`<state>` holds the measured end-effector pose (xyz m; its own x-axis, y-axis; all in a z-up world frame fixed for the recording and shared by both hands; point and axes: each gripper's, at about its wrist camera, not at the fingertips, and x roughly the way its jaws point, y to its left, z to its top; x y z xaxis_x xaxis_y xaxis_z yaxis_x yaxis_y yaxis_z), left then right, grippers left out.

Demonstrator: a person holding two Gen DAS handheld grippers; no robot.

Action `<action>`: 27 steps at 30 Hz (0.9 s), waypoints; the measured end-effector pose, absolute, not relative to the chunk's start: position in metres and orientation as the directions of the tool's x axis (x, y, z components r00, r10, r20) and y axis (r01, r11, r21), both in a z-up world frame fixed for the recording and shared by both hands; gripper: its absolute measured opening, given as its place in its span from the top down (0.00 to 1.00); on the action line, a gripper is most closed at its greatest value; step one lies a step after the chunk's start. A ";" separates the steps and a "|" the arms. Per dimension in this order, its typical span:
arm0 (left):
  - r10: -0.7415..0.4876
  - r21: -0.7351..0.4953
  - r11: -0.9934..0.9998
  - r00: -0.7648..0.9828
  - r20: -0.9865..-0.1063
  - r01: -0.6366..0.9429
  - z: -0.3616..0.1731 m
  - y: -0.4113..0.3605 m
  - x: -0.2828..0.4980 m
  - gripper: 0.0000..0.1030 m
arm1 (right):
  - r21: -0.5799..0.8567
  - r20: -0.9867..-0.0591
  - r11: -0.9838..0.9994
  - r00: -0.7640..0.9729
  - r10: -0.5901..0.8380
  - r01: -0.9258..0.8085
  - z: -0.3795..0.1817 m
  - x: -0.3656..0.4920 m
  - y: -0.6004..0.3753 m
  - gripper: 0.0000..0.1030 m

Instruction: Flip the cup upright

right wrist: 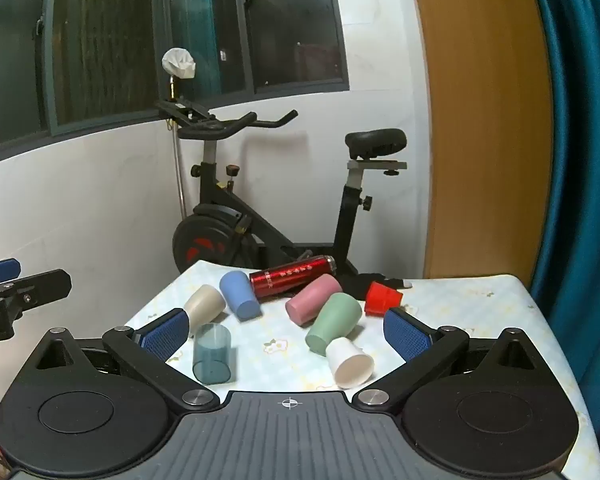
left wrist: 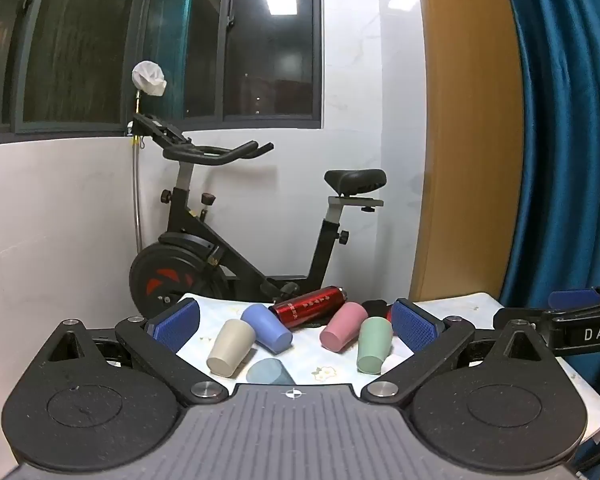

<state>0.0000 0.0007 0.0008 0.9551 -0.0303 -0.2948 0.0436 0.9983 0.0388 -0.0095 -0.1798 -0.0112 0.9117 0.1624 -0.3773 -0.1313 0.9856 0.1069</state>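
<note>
From the left wrist view, the left tongs (left wrist: 295, 326) hang spread wide above the near edge of the bench (left wrist: 456, 304), holding nothing. Between their blue pads lie several cups on their sides: a beige cup (left wrist: 230, 347) just inside the left pad, a blue cup (left wrist: 266, 328) beside it and farther out, a pink cup (left wrist: 343, 326) and a green cup (left wrist: 374, 345) just inside the right pad. A translucent teal cup (left wrist: 269, 372) sits closest to the tongs' base, partly hidden by it, so its pose is unclear here. A red bottle (left wrist: 310, 306) lies on its side beyond the cups. The right tongs (left wrist: 572, 300) show at the right edge, only one blue pad visible. An exercise bike (left wrist: 236, 240) stands behind the bench.

From the right wrist view, the right tongs (right wrist: 286, 334) are likewise spread wide and empty. Between the pads, the translucent teal cup (right wrist: 212, 354) stands near the left pad with its wider end down on the bench (right wrist: 480, 308). A white cup (right wrist: 349, 363) lies tipped, its mouth toward the tongs, touching the green cup (right wrist: 333, 323). The pink cup (right wrist: 313, 299), blue cup (right wrist: 240, 294) and beige cup (right wrist: 204, 305) lie farther out, with the red bottle (right wrist: 292, 276) beyond them. A small red cup (right wrist: 382, 298) rests just past the right pad, beside a dark cloth (right wrist: 358, 283).
</note>
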 end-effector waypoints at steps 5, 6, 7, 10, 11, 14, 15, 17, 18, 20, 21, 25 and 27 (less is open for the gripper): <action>-0.061 0.026 0.997 0.954 -0.295 0.072 0.004 -0.001 -0.001 0.00 | 0.096 -0.370 0.987 0.916 0.156 -0.130 -0.011 -0.010 -0.180 0.00; -0.004 0.039 0.999 0.960 -0.279 0.015 0.004 0.003 0.000 0.00 | 0.094 -0.370 0.987 0.916 0.156 -0.130 -0.011 -0.010 -0.180 0.00; -0.004 0.037 0.999 0.960 -0.279 0.015 0.004 0.003 0.001 0.00 | 0.094 -0.369 0.987 0.916 0.156 -0.130 -0.012 -0.009 -0.180 0.00; -0.003 0.039 0.999 0.960 -0.280 0.015 0.004 0.003 0.002 0.00 | 0.092 -0.369 0.987 0.916 0.156 -0.131 -0.011 -0.009 -0.180 0.00; -0.001 0.041 0.999 0.961 -0.276 0.013 0.001 0.000 -0.002 0.00 | 0.093 -0.369 0.987 0.916 0.156 -0.131 -0.012 -0.009 -0.180 0.00; -0.002 0.042 0.999 0.961 -0.276 0.014 0.001 -0.001 -0.002 0.00 | 0.090 -0.368 0.987 0.917 0.154 -0.130 -0.012 -0.009 -0.180 0.00; -0.002 0.041 0.999 0.961 -0.277 0.014 0.001 0.000 -0.002 0.00 | 0.089 -0.368 0.988 0.917 0.153 -0.129 -0.011 -0.009 -0.180 0.00; -0.004 0.043 0.999 0.961 -0.277 0.016 0.001 0.000 -0.002 0.00 | 0.088 -0.367 0.988 0.917 0.154 -0.130 -0.012 -0.009 -0.180 0.00; -0.004 0.044 0.999 0.961 -0.277 0.016 0.001 0.000 -0.001 0.00 | 0.088 -0.367 0.988 0.918 0.153 -0.130 -0.012 -0.009 -0.180 0.00; -0.004 0.043 0.999 0.961 -0.275 0.017 0.001 0.001 -0.002 0.00 | 0.089 -0.366 0.988 0.918 0.153 -0.129 -0.009 -0.007 -0.177 0.00; -0.004 0.043 0.999 0.961 -0.275 0.017 0.001 0.001 -0.002 0.00 | 0.089 -0.366 0.988 0.918 0.153 -0.129 -0.010 -0.008 -0.177 0.00; -0.005 0.041 0.999 0.961 -0.276 0.017 0.000 0.001 -0.002 0.00 | 0.089 -0.365 0.988 0.918 0.154 -0.130 -0.008 -0.008 -0.178 0.00; -0.006 0.041 0.999 0.961 -0.275 0.018 0.000 0.001 -0.002 0.00 | 0.089 -0.365 0.988 0.918 0.153 -0.130 -0.008 -0.008 -0.177 0.00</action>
